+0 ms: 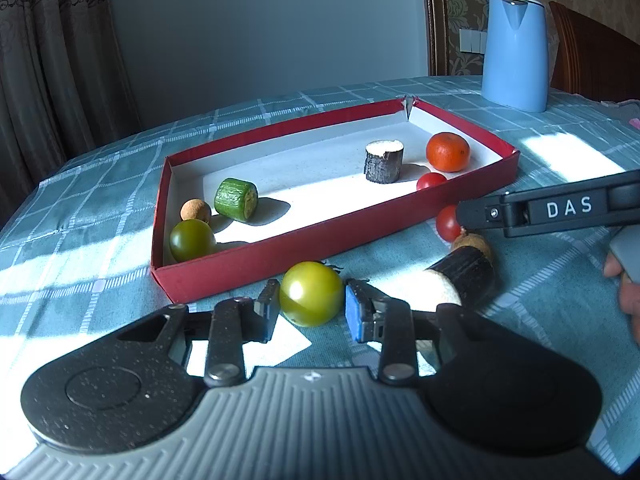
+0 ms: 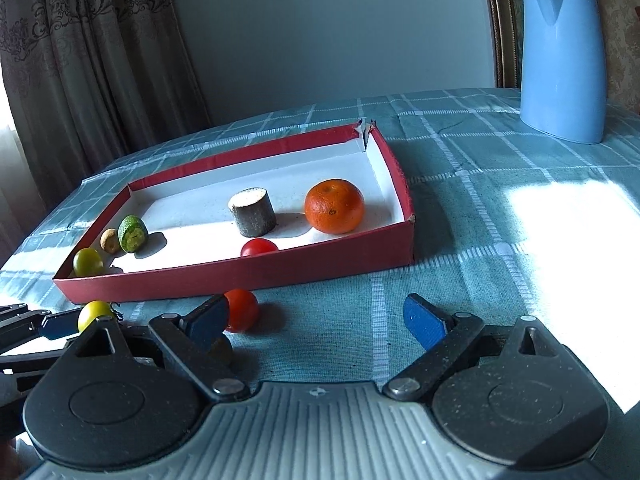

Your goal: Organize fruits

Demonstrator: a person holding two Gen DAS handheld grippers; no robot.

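Left wrist view picks it up at the far left: inside the red tray [image 1: 280, 254] sit a green tomato [image 1: 192, 240], a small tan ball [image 1: 195, 211] and a green cucumber piece [image 1: 236, 199], with a dark cane stub [image 1: 384, 162], a red cherry tomato [image 1: 431, 181] and an orange [image 1: 447, 151] further right. Centre stage, the left gripper [image 1: 312, 308] has its jaws spread just wider than the yellow-green tomato [image 1: 311, 299] on the desk [image 1: 100, 300], pads either side, left one close, right one seemingly brushing it, no squeeze visible. So this looks like the pickup step: close, lift, clear the tray's near wall. Right of it lies a dark cane piece [image 1: 466, 276], another tan ball [image 1: 474, 243] and a loose red tomato [image 1: 448, 223]. Over on the right wrist view, the right gripper [image 2: 316, 324] stands wide open, holding nothing, its left pad just against that red tomato [image 2: 241, 309]; it needs shifting left to centre. Blue kettle [image 2: 562, 60] far right.
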